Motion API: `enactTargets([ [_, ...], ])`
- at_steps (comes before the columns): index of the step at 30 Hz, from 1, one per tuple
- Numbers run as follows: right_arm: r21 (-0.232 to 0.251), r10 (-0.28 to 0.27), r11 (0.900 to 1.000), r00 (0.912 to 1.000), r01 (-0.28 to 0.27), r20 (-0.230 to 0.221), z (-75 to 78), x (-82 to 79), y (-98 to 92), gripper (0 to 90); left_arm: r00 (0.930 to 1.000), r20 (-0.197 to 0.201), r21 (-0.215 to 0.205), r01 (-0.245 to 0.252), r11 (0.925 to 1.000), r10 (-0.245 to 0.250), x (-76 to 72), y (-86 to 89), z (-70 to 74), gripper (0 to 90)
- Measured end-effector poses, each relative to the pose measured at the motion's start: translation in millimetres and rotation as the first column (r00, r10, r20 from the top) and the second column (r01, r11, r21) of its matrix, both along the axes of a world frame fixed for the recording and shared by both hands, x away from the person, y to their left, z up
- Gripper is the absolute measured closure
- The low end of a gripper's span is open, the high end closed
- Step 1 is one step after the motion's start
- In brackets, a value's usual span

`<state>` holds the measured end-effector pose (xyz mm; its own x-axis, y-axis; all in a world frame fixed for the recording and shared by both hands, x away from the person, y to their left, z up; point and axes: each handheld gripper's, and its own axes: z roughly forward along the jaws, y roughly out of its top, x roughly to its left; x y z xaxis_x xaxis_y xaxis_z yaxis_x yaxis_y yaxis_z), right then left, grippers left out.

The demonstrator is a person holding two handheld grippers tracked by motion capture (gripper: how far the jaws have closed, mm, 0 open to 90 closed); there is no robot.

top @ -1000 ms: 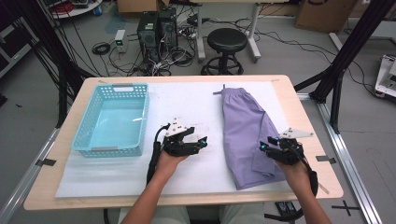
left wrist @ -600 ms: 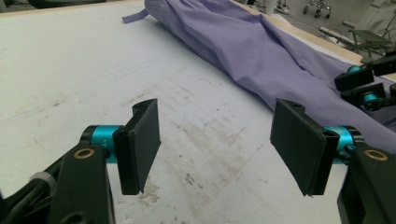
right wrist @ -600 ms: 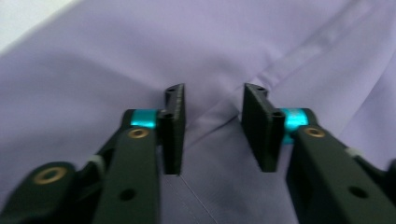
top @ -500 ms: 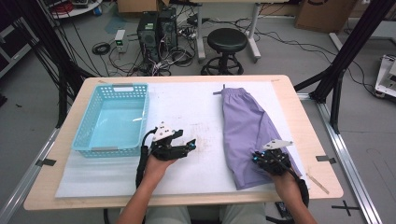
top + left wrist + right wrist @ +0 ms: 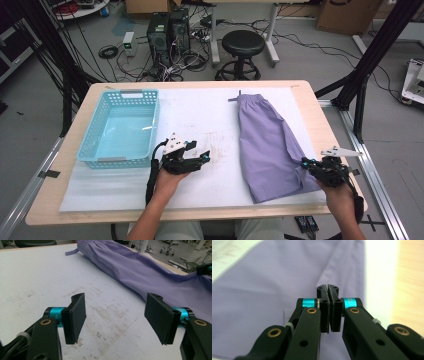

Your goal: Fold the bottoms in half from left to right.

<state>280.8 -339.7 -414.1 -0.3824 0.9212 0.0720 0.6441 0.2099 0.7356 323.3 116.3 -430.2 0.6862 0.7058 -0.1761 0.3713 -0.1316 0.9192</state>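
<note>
A purple garment (image 5: 267,140) lies lengthwise on the right half of the white sheet, waistband at the far end. My right gripper (image 5: 305,162) sits at the garment's near right edge. In the right gripper view the right gripper (image 5: 328,286) has its jaws pressed together over the purple cloth (image 5: 262,290), and a crease runs from the tips. My left gripper (image 5: 202,159) hovers open over the bare sheet in the middle, pointing right. The left gripper view shows the left gripper (image 5: 117,317) wide open and empty, the garment (image 5: 140,267) beyond it rising toward the right gripper (image 5: 203,268).
A light blue plastic basket (image 5: 155,125) stands empty at the left of the table. The white sheet (image 5: 210,115) covers most of the wooden top and is scuffed in the middle. Black frame posts flank the table; a stool and cables lie behind it.
My right gripper has moved right and back to the garment's near right edge. My left gripper drifted left toward the basket, then returned a little to the right, still open.
</note>
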Motion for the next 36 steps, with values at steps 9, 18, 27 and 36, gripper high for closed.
enactTargets([
  [9, -0.021, -0.082, 0.996, 0.9944, 0.081, -0.067, -15.4, -7.7, -32.9, 89.1, 0.9998, -0.015, 0.004, -0.012, 0.9999, 0.012, -0.3, -1.3, -0.4, 36.1],
  [18, -0.007, -0.099, 0.995, 0.9932, 0.098, -0.062, -9.6, -17.1, -41.4, 73.3, 0.9996, -0.02, 0.008, -0.021, 0.9998, 0.021, -0.1, -1.8, -0.8, 37.2],
  [27, -0.049, -0.042, 0.998, 0.9956, 0.038, -0.084, -23.7, -0.8, -29.6, 89.3, 0.9997, -0.024, -0.001, -0.011, 0.9999, 0.011, -0.9, -2.9, -0.4, 42.7],
  [36, -0.046, -0.013, 0.999, 0.9948, 0.008, -0.101, -22.0, -16.1, -31.3, 79.3, 0.9996, -0.028, -0.001, -0.01, 0.9999, 0.01, -1.1, -3.9, -0.9, 42.7],
])
